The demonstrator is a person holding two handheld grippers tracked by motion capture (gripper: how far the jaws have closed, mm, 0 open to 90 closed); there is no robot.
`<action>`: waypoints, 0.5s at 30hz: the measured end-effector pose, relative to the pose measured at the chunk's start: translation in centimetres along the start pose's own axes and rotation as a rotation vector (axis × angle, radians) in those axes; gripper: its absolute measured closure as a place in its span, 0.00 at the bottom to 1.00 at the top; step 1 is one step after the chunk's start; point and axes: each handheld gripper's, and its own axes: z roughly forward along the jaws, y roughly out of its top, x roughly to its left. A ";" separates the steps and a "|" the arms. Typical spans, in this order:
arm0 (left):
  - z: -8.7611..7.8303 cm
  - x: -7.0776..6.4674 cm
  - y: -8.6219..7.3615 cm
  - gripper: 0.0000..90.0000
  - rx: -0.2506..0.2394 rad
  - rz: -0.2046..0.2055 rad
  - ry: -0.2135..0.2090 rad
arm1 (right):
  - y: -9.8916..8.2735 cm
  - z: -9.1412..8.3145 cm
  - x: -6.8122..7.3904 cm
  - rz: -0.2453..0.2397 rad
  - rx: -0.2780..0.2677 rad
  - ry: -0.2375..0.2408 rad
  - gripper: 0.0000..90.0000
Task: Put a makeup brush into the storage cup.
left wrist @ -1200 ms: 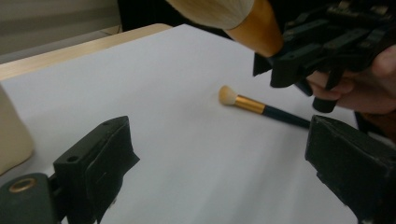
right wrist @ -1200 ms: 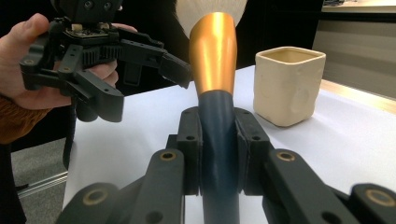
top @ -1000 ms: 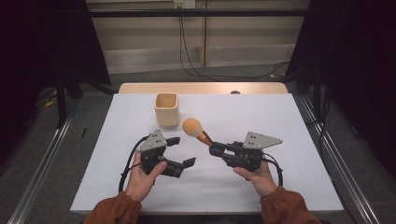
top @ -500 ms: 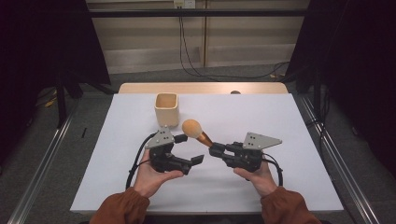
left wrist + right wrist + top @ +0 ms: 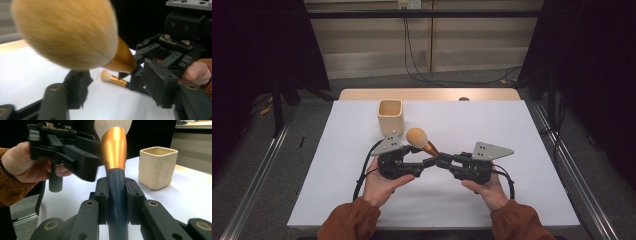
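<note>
Our right gripper (image 5: 117, 195) is clamped on the dark handle of a large makeup brush (image 5: 421, 141), both jaws pressed flat against it, with the gold ferrule and the fluffy tan head rising just beyond the fingertips. In the high view we see that brush angled up and away from the right gripper (image 5: 443, 161), its head hanging above the table (image 5: 532, 150) and just ahead of our left gripper (image 5: 422, 164).

Our left gripper (image 5: 117, 92) has its jaws spread apart with nothing between them. From its own camera the brush head (image 5: 67, 32) sits just above and in front of the jaws, and the gold ferrule runs down to the right gripper's fingertips directly across from it. A second, smaller brush (image 5: 113, 78) shows in that view too, lying on the table just past the left jaws and beneath the held one.

A cream cup (image 5: 390, 116) stands beyond both grippers, farther out from the left one and well apart from the brush.

We judge this to be the hand-over or steadying step: the two grippers meet nose to nose, one holding, one ready. Next, we think the left gripper needs to line its jaws up on the ferrule or handle and close before the right lets go, or else the right simply carries the brush outward to the cup.
</note>
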 end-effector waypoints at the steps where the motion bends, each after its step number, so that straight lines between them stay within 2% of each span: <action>1: 0.0 0.1 0.0 0.46 -0.002 -0.011 -0.007 | 0.0 0.0 0.0 0.001 0.000 -0.002 0.84; 5: 0.1 0.0 0.2 0.56 -0.022 -0.016 -0.013 | 0.0 -0.1 -0.1 0.004 0.001 -0.001 0.84; 10: 0.5 -0.1 0.4 0.55 -0.033 -0.033 -0.026 | 0.0 0.0 0.0 0.002 0.000 0.007 0.84; 15: 0.5 -0.1 0.4 0.59 -0.042 -0.066 -0.044 | -0.1 0.0 -0.1 0.006 0.004 0.009 0.84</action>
